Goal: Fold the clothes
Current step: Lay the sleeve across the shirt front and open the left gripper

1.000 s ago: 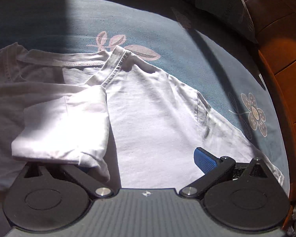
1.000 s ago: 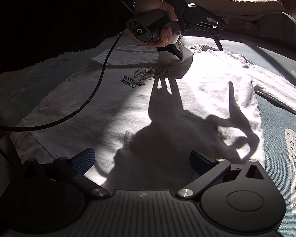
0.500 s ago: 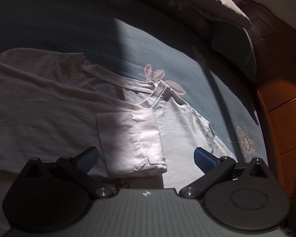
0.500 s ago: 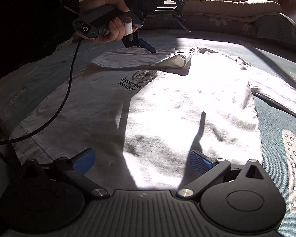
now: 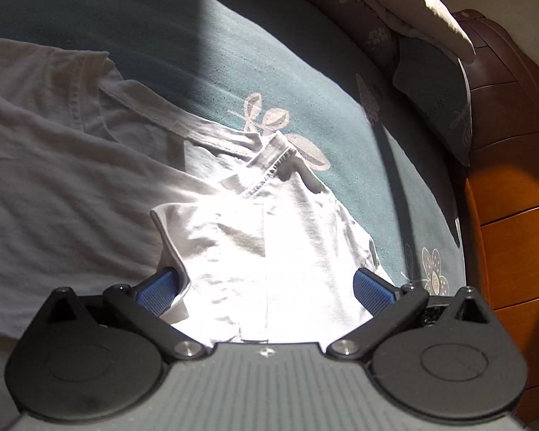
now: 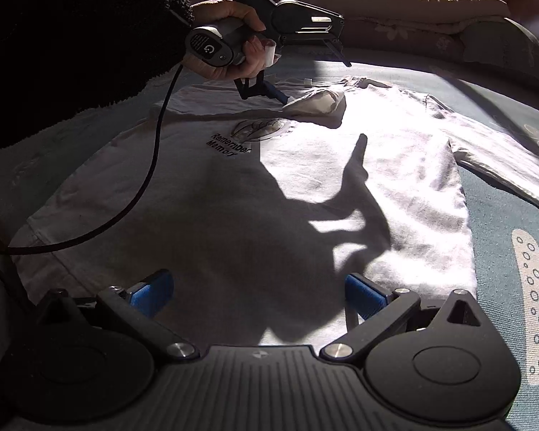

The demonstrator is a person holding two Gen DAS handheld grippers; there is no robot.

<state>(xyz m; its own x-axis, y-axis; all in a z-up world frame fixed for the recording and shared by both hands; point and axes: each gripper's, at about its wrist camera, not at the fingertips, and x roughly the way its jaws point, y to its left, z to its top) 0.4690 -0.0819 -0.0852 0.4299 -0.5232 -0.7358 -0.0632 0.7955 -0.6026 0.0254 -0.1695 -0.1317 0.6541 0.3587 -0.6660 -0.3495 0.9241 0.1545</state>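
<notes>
On the blue bed (image 5: 305,82), from the left wrist: looks down on the white T-shirt (image 5: 72,197) spread flat, with one sleeve (image 5: 262,251) laid inward just below the collar (image 5: 269,170), likely to narrow the body before the longer folds. Straddles that sleeve with the left gripper (image 5: 266,289), jaws wide apart, clamped on nothing. Catches a curl of cloth edge against the left pad (image 5: 158,289).

From the right wrist: takes in the whole front, print (image 6: 230,143) upward, a little below the collar (image 6: 355,79). Holds the right gripper (image 6: 258,296) apart too, empty, over the hem far from the collar, seemingly waiting its turn. Shows the left gripper (image 6: 316,81) beside the collar, lower finger touching the folded sleeve. Leaves the other sleeve (image 6: 503,165) out flat, not yet folded.
</notes>
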